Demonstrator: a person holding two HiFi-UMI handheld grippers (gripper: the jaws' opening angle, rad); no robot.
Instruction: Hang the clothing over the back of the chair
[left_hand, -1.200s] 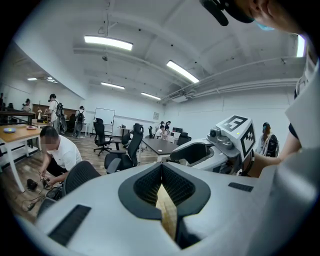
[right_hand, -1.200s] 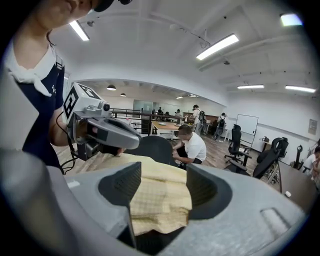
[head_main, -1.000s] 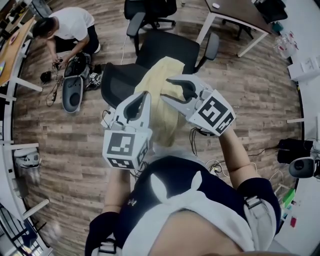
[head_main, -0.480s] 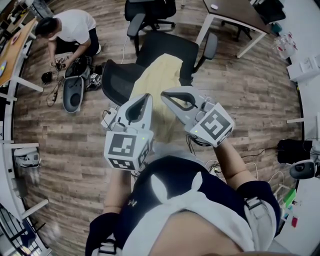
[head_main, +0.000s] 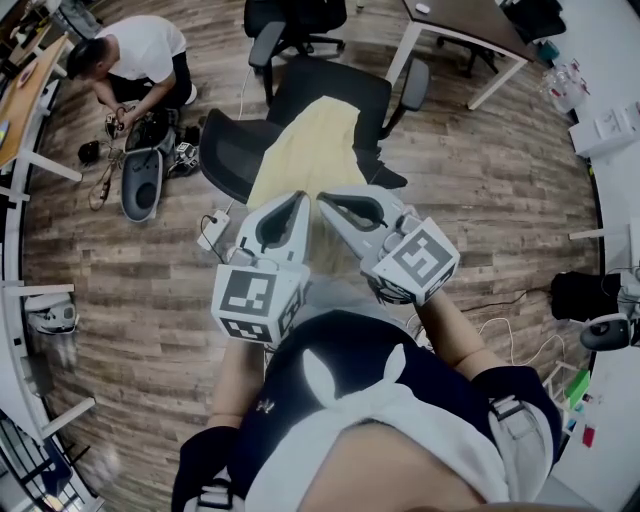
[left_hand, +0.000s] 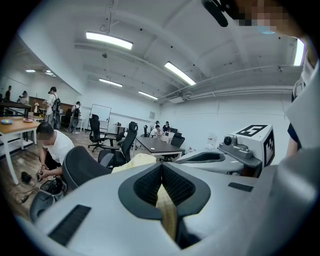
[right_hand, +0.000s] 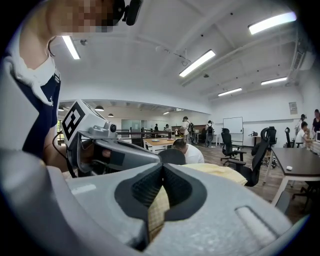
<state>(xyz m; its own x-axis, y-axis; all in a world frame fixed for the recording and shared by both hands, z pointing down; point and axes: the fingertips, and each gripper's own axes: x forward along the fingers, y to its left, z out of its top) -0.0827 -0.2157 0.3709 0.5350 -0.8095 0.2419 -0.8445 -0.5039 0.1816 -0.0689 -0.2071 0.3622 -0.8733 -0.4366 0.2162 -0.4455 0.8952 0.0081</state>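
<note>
Head view: right gripper (head_main: 323, 198), open before, now clamps clothing (head_main: 310, 140) like left gripper (head_main: 299, 199).

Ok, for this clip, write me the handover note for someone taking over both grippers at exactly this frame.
Grippers: the left gripper is shut on the near edge of the yellow garment. The right gripper is shut on the same edge, close beside it.
Things: the garment runs from the seat of the black chair toward the grippers. It lies beside the mesh chair back, not over it.
Done: both grips are on the cloth.
Left: lift the garment, carry it over the chair back, drape it there and release.
</note>
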